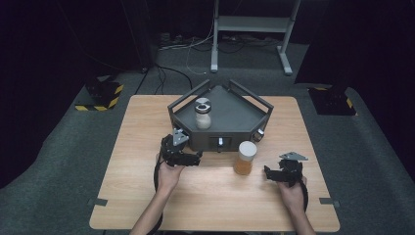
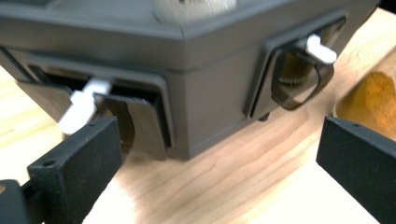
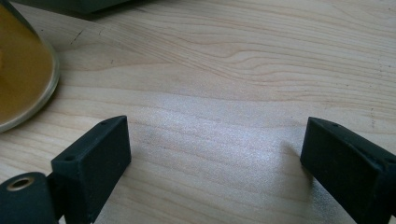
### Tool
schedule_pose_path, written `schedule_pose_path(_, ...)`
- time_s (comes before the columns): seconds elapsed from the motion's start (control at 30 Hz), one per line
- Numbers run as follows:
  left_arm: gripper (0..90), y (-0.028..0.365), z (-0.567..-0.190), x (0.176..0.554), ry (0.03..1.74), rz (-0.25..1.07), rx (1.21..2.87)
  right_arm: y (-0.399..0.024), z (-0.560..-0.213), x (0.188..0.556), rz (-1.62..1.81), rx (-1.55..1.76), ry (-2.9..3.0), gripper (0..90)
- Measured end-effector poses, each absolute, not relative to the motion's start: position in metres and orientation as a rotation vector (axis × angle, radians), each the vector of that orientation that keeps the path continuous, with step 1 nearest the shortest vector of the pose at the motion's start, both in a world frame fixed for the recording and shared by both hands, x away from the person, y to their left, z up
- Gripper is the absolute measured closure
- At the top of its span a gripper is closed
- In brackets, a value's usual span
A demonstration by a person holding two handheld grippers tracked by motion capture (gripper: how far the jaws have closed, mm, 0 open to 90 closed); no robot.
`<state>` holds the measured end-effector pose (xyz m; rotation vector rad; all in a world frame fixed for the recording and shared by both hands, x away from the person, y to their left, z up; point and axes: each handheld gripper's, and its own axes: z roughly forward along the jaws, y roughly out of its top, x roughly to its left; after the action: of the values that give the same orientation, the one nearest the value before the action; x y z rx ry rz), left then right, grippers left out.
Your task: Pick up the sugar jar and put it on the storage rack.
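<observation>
Both the left gripper (image 1: 188,157) and right gripper (image 1: 274,172) hang spread and empty beside the amber jar (image 1: 244,157), while the grey tray (image 1: 230,105) half hides what may be a sand-filled jar (image 1: 202,113).

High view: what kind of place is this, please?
Probably a lab or recording studio: dark curtained walls, cables on the grey floor, a metal stand behind, and hazard-striped bases beside the wooden table.

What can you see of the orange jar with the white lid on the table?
The orange jar stands upright on the wooden table, just in front of the dark tray. Clear walls as they look, orange-brown filling, flat white lid on top. It sits between the left gripper and right gripper; neither touches it.
</observation>
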<state>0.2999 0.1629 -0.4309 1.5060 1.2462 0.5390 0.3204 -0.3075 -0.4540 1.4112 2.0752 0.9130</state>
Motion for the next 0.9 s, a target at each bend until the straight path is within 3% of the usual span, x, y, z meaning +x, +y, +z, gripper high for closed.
schedule_pose_path(0.9, 0.8, 0.154, -0.485, 0.294, 1.349, 0.495, 1.579, -0.307, -0.454, 0.320, 0.913, 1.411, 2.075, 8.1)
